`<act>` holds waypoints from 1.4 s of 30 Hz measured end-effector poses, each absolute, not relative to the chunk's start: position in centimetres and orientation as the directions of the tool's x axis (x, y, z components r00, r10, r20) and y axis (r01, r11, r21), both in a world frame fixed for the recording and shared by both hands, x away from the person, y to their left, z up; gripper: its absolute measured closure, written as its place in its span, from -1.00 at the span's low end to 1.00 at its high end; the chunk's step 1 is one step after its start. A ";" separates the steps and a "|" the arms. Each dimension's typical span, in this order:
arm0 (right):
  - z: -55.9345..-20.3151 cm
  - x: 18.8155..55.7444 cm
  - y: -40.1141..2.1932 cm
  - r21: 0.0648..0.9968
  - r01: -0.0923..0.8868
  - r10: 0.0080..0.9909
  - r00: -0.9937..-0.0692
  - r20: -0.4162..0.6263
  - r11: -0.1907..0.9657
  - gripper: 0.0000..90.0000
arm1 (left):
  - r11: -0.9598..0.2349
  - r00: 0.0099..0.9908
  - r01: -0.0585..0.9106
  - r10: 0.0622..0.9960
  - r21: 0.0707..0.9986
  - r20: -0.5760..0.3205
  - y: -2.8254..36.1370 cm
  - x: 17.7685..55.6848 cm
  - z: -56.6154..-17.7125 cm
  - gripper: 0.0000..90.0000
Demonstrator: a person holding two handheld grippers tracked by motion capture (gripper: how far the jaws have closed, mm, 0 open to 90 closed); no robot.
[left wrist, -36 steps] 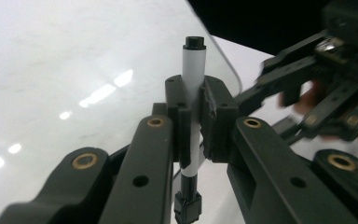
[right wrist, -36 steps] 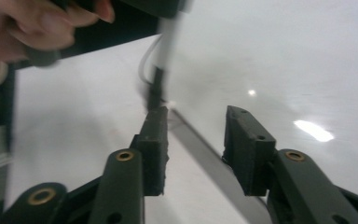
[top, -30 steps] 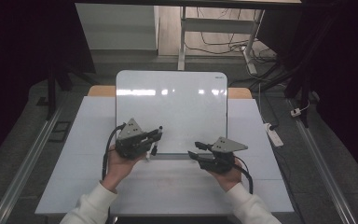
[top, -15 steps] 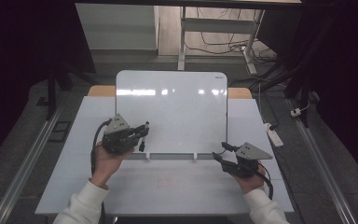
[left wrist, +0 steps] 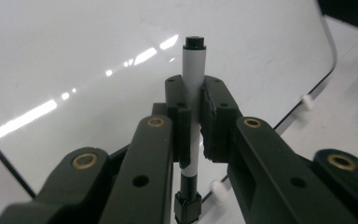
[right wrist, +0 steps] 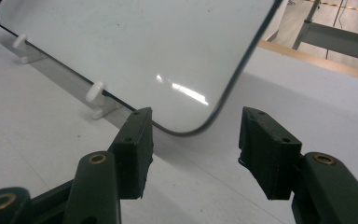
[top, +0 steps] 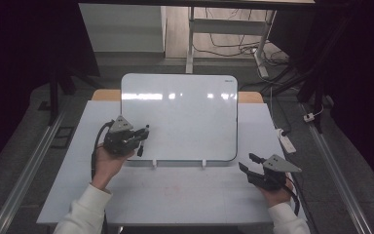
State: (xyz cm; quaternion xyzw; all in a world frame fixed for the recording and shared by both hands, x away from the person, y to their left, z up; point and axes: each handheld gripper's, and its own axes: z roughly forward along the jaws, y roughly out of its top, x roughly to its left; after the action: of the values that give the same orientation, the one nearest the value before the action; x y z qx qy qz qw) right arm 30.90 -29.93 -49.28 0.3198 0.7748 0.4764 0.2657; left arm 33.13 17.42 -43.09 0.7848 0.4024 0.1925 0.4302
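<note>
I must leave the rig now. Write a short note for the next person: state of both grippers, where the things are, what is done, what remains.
Left gripper: shut on the white marker pen with black ends, held before the left part of the glossy white whiteboard.
Right gripper: open, holding nothing; its jaws have just been opening, near the board's lower right corner.
The board stands tilted on white clip stands on the white table.
Done: marker gripped.
Left: probably writing; the board looks blank.
</note>
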 end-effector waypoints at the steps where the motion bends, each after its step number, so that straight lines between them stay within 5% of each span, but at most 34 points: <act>1: -49.3 30.9 -30.0 0.907 0.244 0.751 -0.652 -0.109 0.343 0.00 | -0.306 0.600 0.478 0.798 0.823 -0.052 17.6 33.4 -43.2 0.81; 19: -49.7 31.1 -29.3 0.884 0.239 0.719 -0.680 -0.142 0.401 -0.01 | -0.321 0.504 0.590 0.863 0.741 -0.028 19.0 36.6 -44.7 0.81; 34: -49.8 31.1 -29.2 0.880 0.243 0.721 -0.677 -0.147 0.407 -0.01 | -0.380 0.482 0.570 0.873 0.728 0.079 17.6 37.3 -45.2 0.76; 42: -49.9 31.1 -29.2 0.880 0.242 0.722 -0.676 -0.150 0.409 -0.01 | -0.388 0.480 0.543 0.871 0.745 0.105 17.5 36.9 -44.9 0.47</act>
State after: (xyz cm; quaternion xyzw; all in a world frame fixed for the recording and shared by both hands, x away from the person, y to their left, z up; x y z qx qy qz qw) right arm 31.12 -29.25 -49.86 0.3027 0.7963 0.4514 0.2655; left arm 36.95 17.52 -44.91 0.7949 0.4447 0.2498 0.3287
